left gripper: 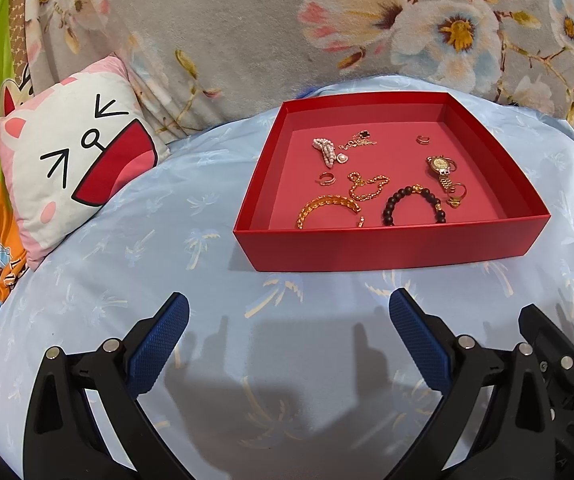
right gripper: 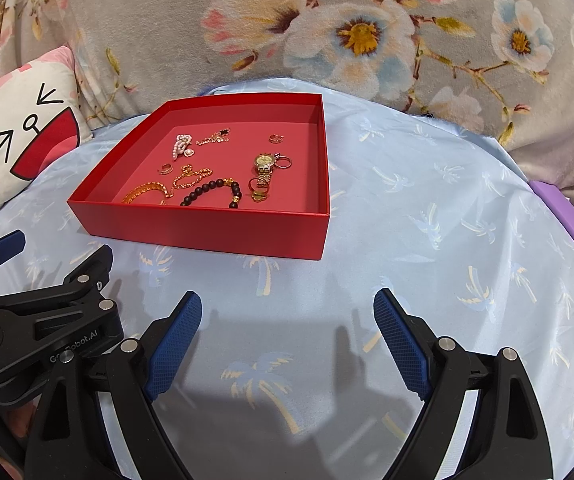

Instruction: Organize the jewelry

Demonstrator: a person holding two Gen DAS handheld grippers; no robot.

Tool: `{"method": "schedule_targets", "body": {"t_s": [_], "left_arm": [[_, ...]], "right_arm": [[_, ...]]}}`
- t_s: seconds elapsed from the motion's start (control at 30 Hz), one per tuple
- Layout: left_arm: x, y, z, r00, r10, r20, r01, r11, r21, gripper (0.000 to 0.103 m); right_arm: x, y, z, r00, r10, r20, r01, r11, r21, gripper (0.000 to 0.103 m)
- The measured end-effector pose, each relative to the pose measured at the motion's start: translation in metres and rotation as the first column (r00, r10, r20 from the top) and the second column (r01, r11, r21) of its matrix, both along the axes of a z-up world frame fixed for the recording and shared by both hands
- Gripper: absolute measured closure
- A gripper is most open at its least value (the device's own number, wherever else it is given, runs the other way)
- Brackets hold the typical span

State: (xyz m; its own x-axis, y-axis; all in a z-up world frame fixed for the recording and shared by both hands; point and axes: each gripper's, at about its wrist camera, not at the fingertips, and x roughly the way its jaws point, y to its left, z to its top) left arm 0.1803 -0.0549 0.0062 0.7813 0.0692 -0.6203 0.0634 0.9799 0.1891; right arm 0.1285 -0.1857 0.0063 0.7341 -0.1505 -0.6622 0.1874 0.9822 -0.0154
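From the left wrist, the left gripper (left gripper: 289,310) hangs over the blue sheet (left gripper: 175,240), jaws spread wide and holding nothing. Ahead sits a red box (left gripper: 391,246) with a watch (left gripper: 441,168), a bead bracelet (left gripper: 411,204) and gold chains inside.

From the right wrist, the right gripper (right gripper: 287,306) has its jaws spread too, near the box (right gripper: 207,230); a purple block (right gripper: 567,220) lies well to the right.

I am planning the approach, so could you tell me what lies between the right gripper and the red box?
Only bare blue cloth separates the open right gripper from the red box; the right wrist view shows it.
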Motion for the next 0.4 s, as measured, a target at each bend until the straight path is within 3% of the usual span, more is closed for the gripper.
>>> {"method": "schedule_targets", "body": {"t_s": [0.4], "left_arm": [[-0.0009, 0.0011, 0.0007, 1.0, -0.001, -0.001, 0.001, 1.0, 0.004, 0.005]], "right_arm": [[0.0, -0.0007, -0.0003, 1.0, -0.001, -0.002, 0.001, 1.0, 0.001, 0.017]]}}
